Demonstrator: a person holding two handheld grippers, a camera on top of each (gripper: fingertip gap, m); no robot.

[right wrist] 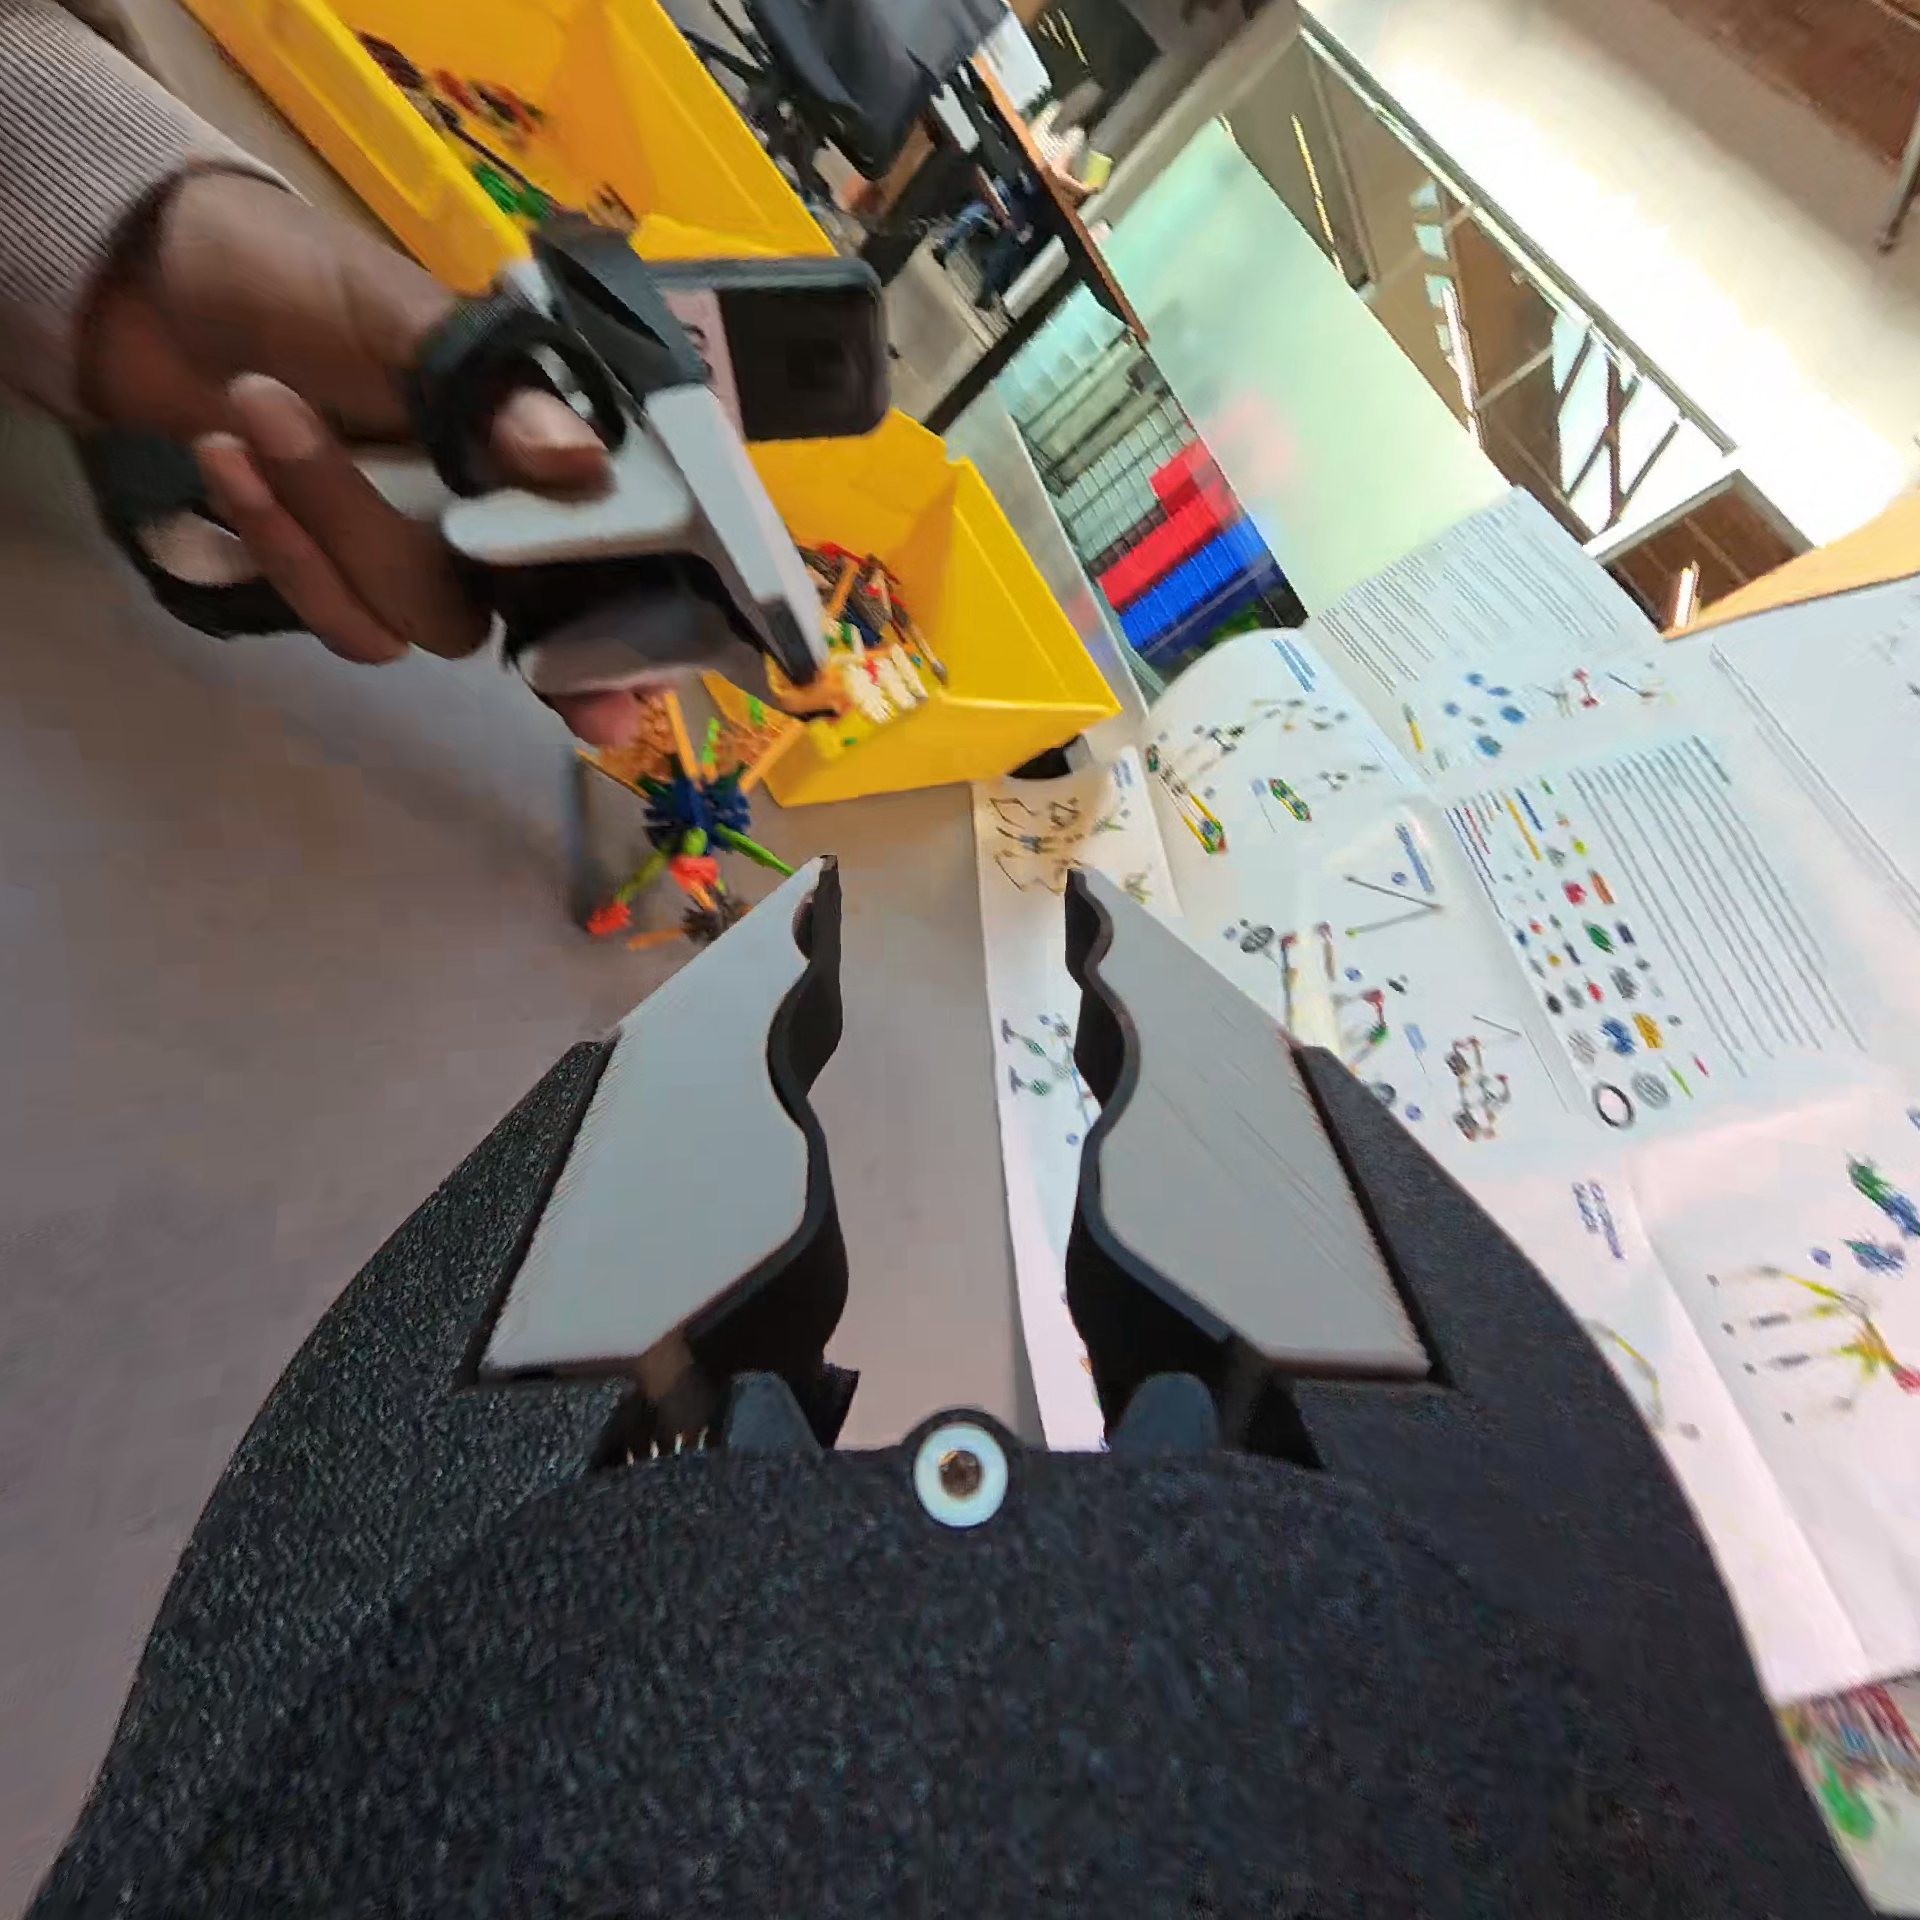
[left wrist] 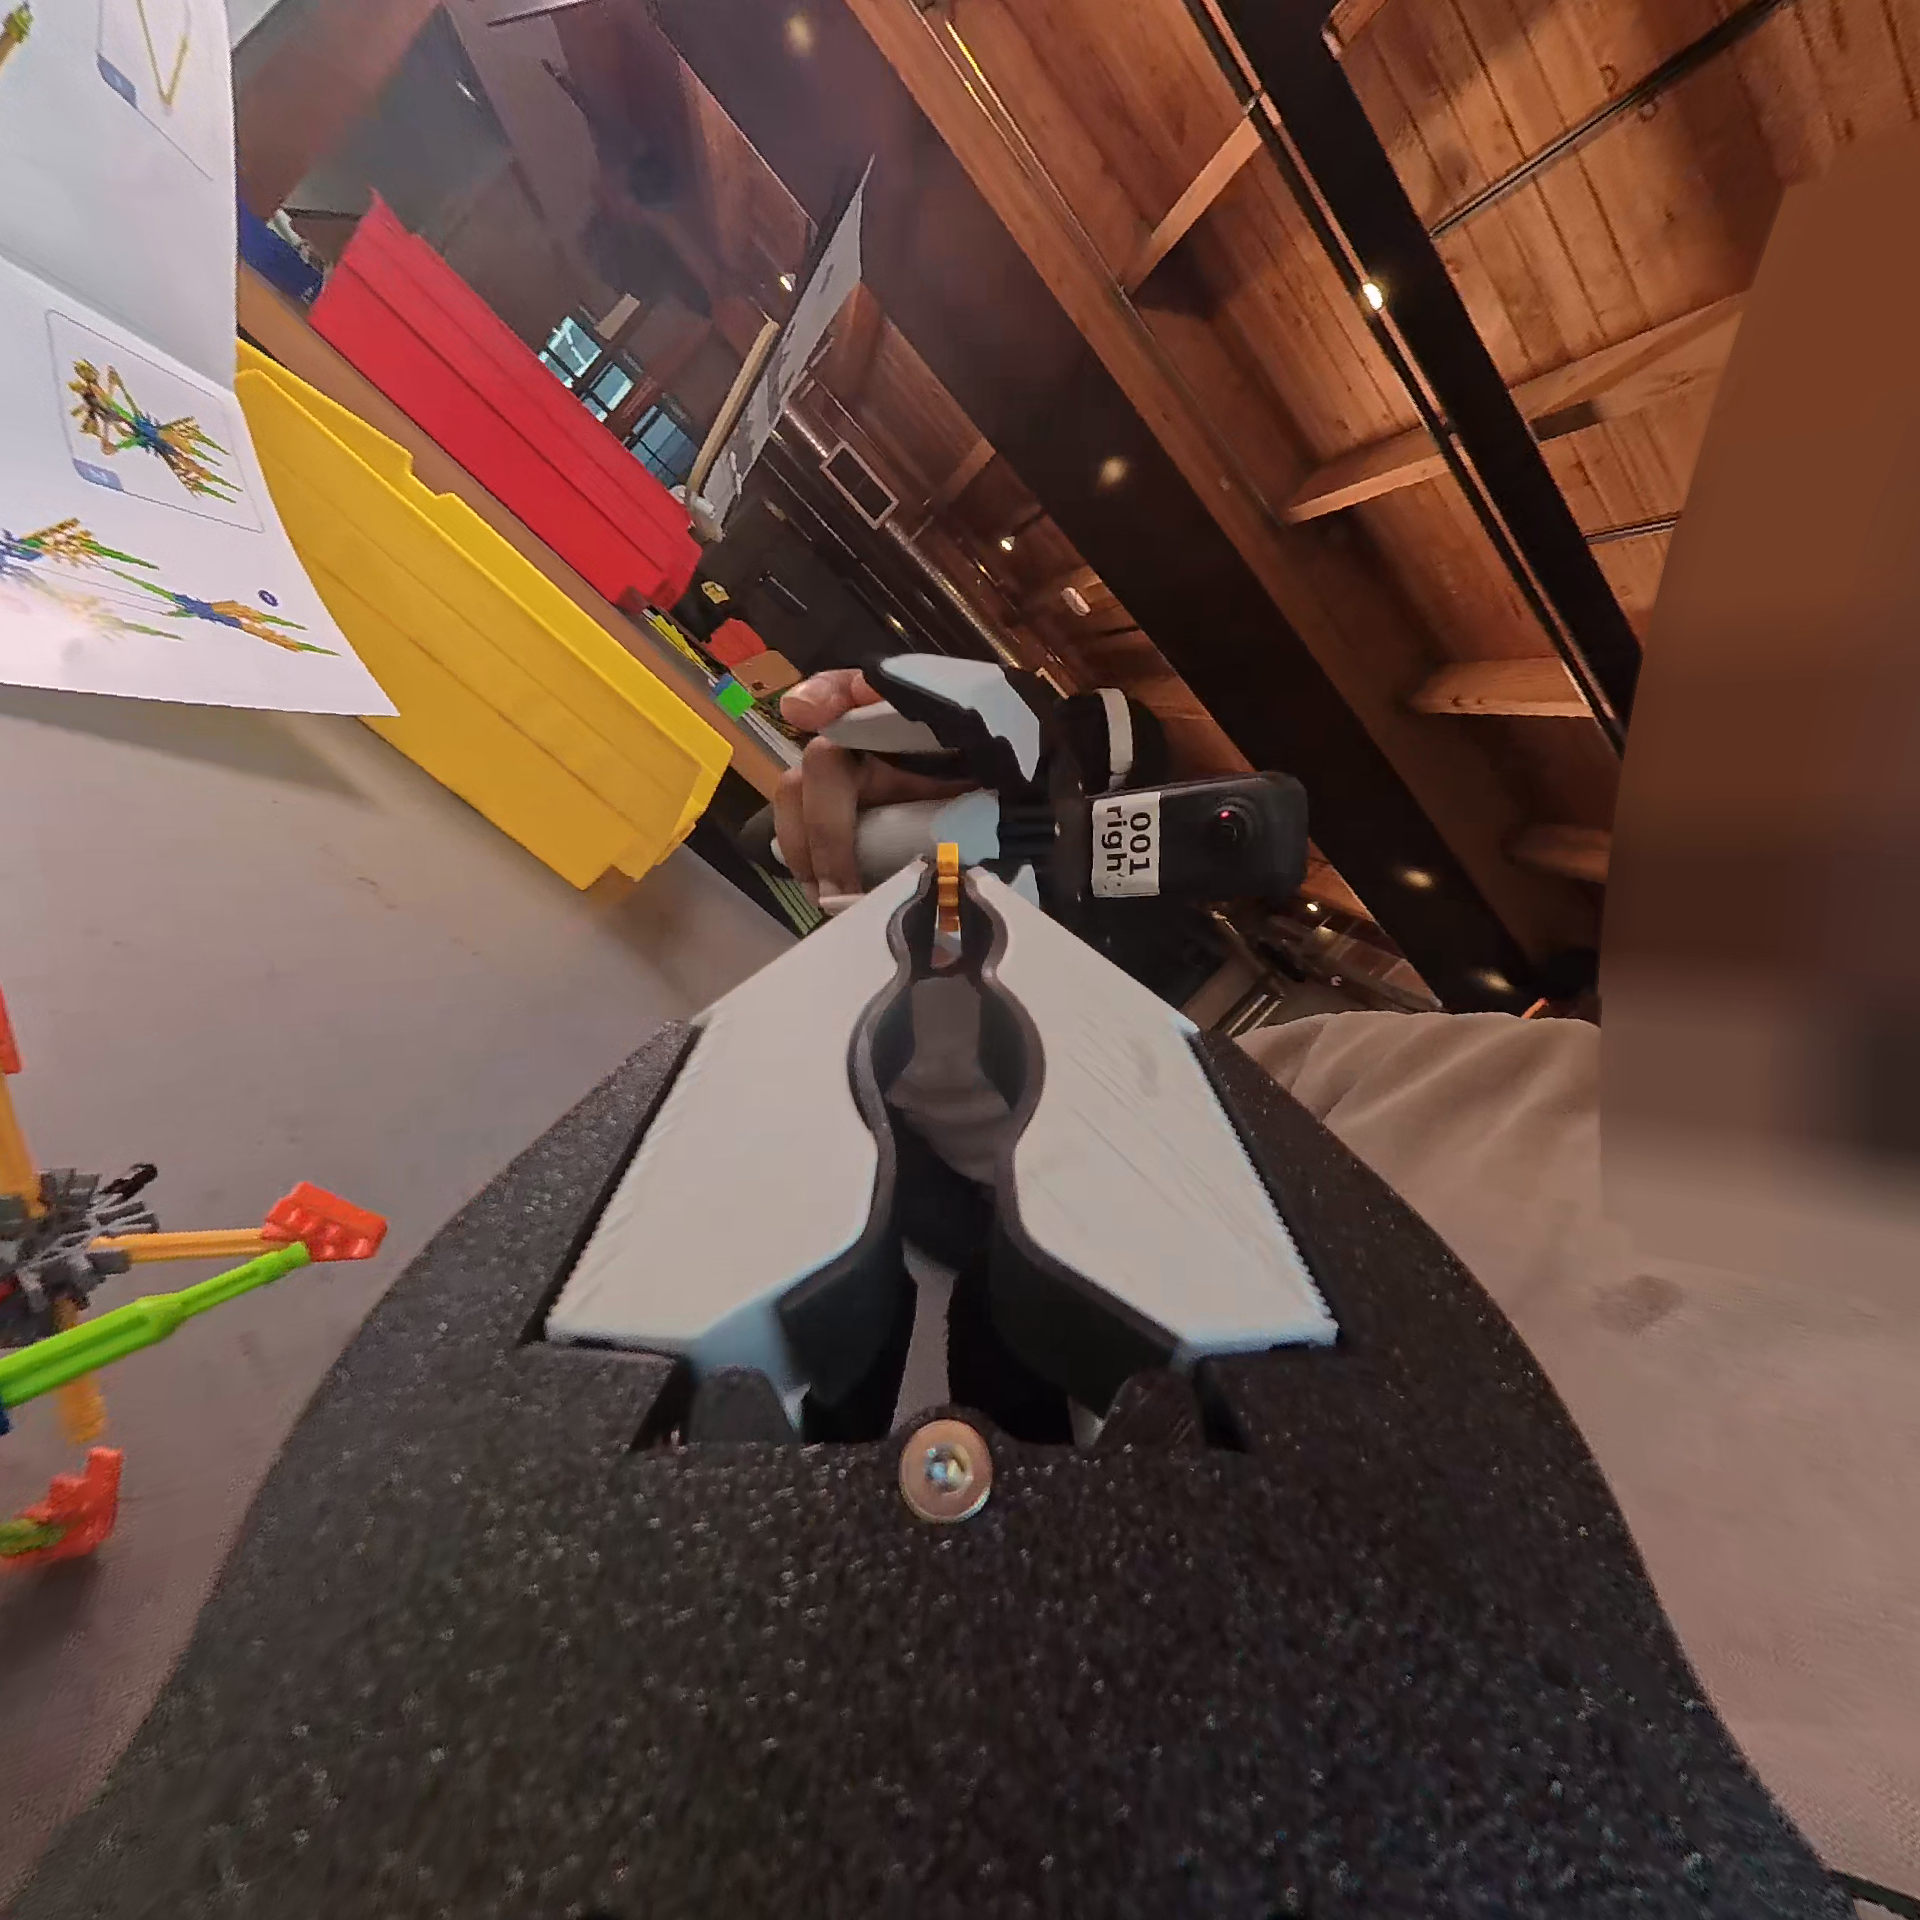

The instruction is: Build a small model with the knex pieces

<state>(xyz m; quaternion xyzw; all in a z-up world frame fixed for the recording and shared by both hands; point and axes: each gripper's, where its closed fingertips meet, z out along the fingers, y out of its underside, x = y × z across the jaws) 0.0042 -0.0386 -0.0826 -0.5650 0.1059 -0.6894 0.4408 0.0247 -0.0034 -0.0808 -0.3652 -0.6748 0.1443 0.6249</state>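
Grey table (right wrist: 260, 935) carries yellow bin (right wrist: 997, 644) of mixed rods and connectors, instruction sheets (right wrist: 1558, 935) to the right, rod-and-connector model (right wrist: 691, 842) between them. Left gripper (left wrist: 948, 883), raised off the table, is clamped on a small orange connector (left wrist: 948, 894). Right gripper (right wrist: 945, 883) is spread wide, empty, over table edge of sheets.

A grey table (right wrist: 260, 987) carries yellow bins (right wrist: 997, 665), instruction sheets (right wrist: 1558, 935) and a rod-and-connector toy model (right wrist: 696, 842).
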